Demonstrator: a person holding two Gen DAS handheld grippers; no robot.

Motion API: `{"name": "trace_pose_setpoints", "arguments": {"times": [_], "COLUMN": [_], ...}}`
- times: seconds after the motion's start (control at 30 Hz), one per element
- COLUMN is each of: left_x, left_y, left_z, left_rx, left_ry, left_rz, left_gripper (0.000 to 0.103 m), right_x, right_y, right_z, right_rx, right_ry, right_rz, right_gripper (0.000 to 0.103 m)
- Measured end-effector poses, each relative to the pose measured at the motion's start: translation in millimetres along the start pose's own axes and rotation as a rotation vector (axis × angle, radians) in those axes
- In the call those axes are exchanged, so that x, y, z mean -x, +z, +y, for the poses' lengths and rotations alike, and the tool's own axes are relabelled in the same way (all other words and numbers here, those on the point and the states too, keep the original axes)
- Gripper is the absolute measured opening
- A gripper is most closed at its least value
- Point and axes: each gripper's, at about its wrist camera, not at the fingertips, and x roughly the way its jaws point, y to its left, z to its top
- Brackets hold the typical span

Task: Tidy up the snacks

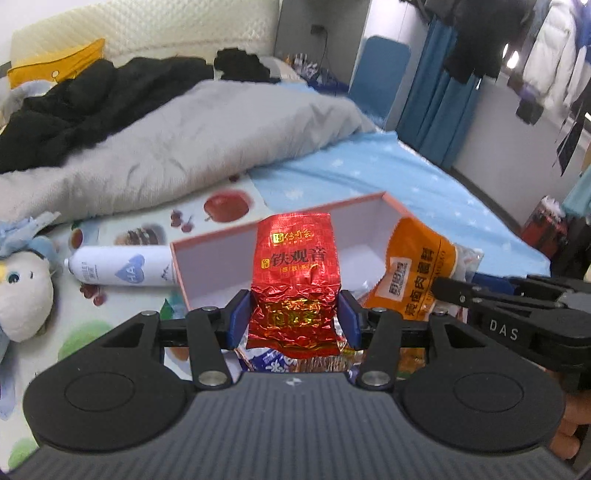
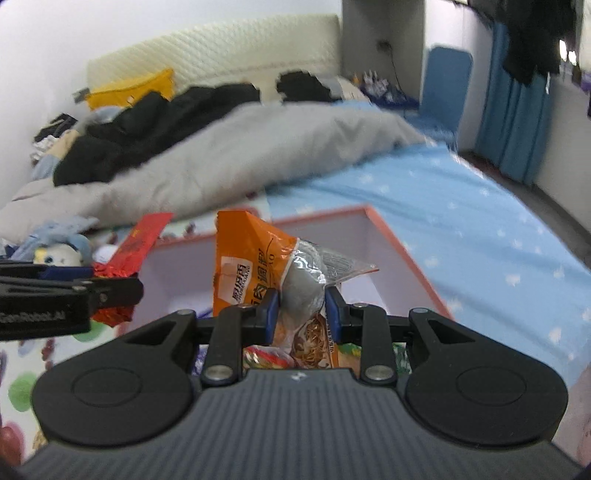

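Two hand-held grippers clamp packets above the box (image 1: 207, 258): left (image 1: 294, 322) red tea packet (image 1: 297, 258), right (image 2: 301, 312) orange packet (image 2: 251, 258).

A bed (image 1: 388, 173) with a blue starred sheet is filling the room, a grey duvet (image 1: 192, 147) and black clothes (image 1: 92, 107) lying heaped across it. A cream quilted headboard (image 1: 177, 29) is standing against the white wall (image 2: 166, 29), a yellow pillow (image 1: 55, 64) leaning below it. Blue curtains (image 1: 439, 107) are hanging at the right, with coats (image 1: 554, 51) hanging above them.
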Motion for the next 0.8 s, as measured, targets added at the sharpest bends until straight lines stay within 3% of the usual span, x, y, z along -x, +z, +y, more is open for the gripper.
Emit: {"name": "trace_pose_setpoints", "arguments": {"times": [0.13, 0.33, 0.37, 0.4, 0.43, 0.47, 0.5, 0.8], "left_x": [-17, -10, -7, -4, -2, 3, 7, 80], "left_y": [-5, -5, -3, -2, 0, 0, 1, 13], "left_z": [5, 2, 1, 1, 2, 2, 3, 11], "left_rx": [0.021, 0.015, 0.011, 0.013, 0.017, 0.019, 0.015, 0.073], "left_ry": [-0.011, -0.008, 0.003, 0.015, 0.024, 0.025, 0.02, 0.0], "left_rz": [0.045, 0.027, 0.026, 0.026, 0.021, 0.014, 0.016, -0.082], "left_gripper": [0.057, 0.057, 0.062, 0.075, 0.081, 0.085, 0.085, 0.085], "right_x": [-16, -15, -15, -13, -10, -7, -4, 62], "right_y": [-14, -19, -18, -17, -15, -13, -10, 15], "right_z": [-7, -12, -13, -14, -14, -14, -14, -2], "right_rx": [-0.025, -0.055, -0.057, -0.058, -0.061, -0.067, -0.074, -0.063], "right_ry": [-0.006, 0.004, 0.004, 0.0, -0.004, -0.003, 0.0, 0.025], "right_rz": [0.05, 0.069, 0.071, 0.068, 0.061, 0.048, 0.036, -0.082], "right_gripper": [0.031, 0.034, 0.04, 0.046, 0.059, 0.07, 0.074, 0.076]}}
